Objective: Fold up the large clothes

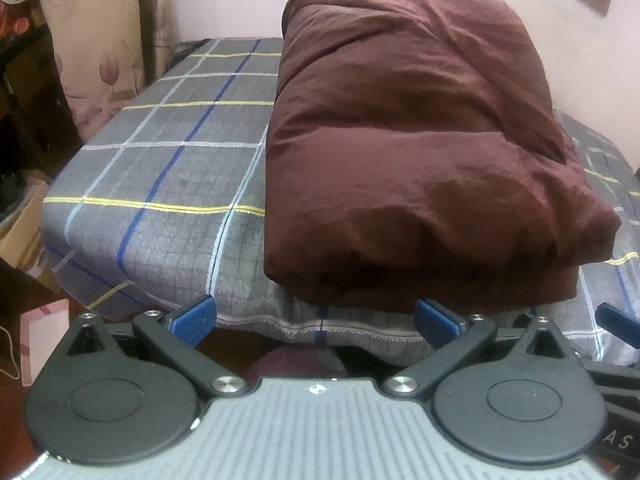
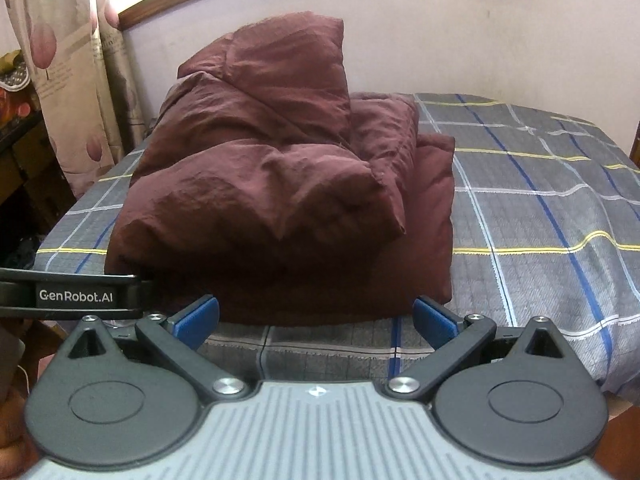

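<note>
A large dark brown padded garment (image 1: 404, 136) lies folded into a thick bundle on the bed, near its front edge; it also shows in the right wrist view (image 2: 280, 200), with a loose flap standing up at the back. My left gripper (image 1: 316, 320) is open and empty, just in front of the bundle's near edge at the bed's edge. My right gripper (image 2: 316, 318) is open and empty, just short of the bundle's front edge. The left gripper's body (image 2: 76, 296) shows at the left of the right wrist view, and a blue finger of the right gripper (image 1: 618, 322) at the right of the left wrist view.
The bed has a grey plaid sheet (image 1: 168, 168) with blue, white and yellow lines, also in the right wrist view (image 2: 540, 216). A floral curtain (image 1: 92, 40) hangs at the left. Cardboard boxes (image 1: 20, 228) stand on the floor by the bed. A white wall is behind.
</note>
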`<state>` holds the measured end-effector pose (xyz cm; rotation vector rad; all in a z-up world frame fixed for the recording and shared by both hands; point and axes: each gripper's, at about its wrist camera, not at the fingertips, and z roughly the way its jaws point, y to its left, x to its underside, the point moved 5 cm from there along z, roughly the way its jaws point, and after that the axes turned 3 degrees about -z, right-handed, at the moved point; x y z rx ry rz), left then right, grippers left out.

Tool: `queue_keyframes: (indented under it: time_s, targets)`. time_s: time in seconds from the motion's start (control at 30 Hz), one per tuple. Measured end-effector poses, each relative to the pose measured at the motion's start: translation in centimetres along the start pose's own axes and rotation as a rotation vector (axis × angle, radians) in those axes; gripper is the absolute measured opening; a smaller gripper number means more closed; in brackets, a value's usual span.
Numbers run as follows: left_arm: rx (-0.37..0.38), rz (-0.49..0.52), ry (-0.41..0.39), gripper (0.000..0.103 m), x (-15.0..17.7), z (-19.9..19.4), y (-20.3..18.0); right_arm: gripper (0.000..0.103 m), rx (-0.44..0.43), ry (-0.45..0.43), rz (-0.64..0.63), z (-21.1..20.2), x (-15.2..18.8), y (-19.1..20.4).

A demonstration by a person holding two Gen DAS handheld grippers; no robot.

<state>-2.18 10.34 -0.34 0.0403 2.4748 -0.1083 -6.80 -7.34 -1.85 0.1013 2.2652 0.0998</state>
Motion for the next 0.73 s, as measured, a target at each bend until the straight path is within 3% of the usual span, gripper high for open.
queue_keyframes:
  time_s: [0.27, 0.43, 0.73]
  targets:
    - [0.005, 0.0, 0.019, 0.103, 0.26, 0.62, -0.18, 0.103, -0.019, 0.02, 0.006, 0.47, 0.19, -0.1]
    - [-0.024, 0.017, -0.022, 0.103, 0.33, 0.63, -0.27, 0.103, -0.025, 0.029, 0.012, 0.69, 0.26, -0.16]
    - [-0.037, 0.026, -0.027, 0.103, 0.32, 0.78, -0.29, 0.103, -0.009, 0.022, -0.004, 0.6, 0.15, -0.09]
